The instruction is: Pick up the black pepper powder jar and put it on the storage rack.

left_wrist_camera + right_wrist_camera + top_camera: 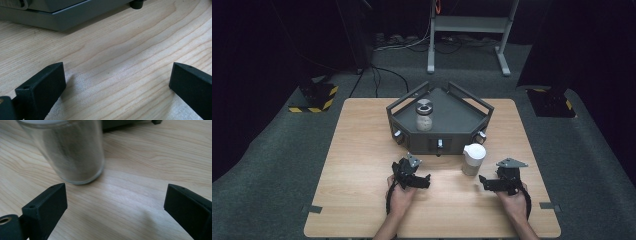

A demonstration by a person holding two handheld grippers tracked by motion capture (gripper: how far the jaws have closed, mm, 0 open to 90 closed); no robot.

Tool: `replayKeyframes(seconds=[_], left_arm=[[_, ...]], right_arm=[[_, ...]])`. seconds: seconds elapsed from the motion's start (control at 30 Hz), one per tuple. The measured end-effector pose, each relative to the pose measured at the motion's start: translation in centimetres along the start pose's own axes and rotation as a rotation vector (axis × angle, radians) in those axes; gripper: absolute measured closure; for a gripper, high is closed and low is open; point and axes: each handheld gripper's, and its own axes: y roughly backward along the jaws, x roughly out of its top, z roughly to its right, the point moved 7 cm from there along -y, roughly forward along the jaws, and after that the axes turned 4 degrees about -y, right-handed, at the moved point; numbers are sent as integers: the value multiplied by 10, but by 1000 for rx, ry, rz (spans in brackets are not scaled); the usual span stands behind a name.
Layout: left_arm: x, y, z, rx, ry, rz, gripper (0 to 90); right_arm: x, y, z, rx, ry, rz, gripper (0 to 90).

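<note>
Table brightly lit, surroundings dark; close views slightly blurred.

A tray (472, 131) is set at the middle of the table (362, 150), toward its far edge, and a small jar (424, 116) is stood inside it. A second jar (473, 159) is placed on the table just before the tray's right front corner, between the left gripper (428, 181) and the right gripper (482, 181), nearer the right one.

White-lidded glass jar (473, 159) upright on table, just before grey tray's front edge.
</note>
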Motion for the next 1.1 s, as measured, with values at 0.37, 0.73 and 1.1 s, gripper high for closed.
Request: replayKeyframes(seconds=[0.37,0.73,1.1], left_arm=[[0,0,0,1,1,1,10],[0,0,0,2,-1,2,13],[0,0,0,2,-1,2,13]], right_arm=[[9,-9,-16,47,22,10,57],[19,-22,-28,51,7,34,83],[27,-28,-32,40,-16,65,136]])
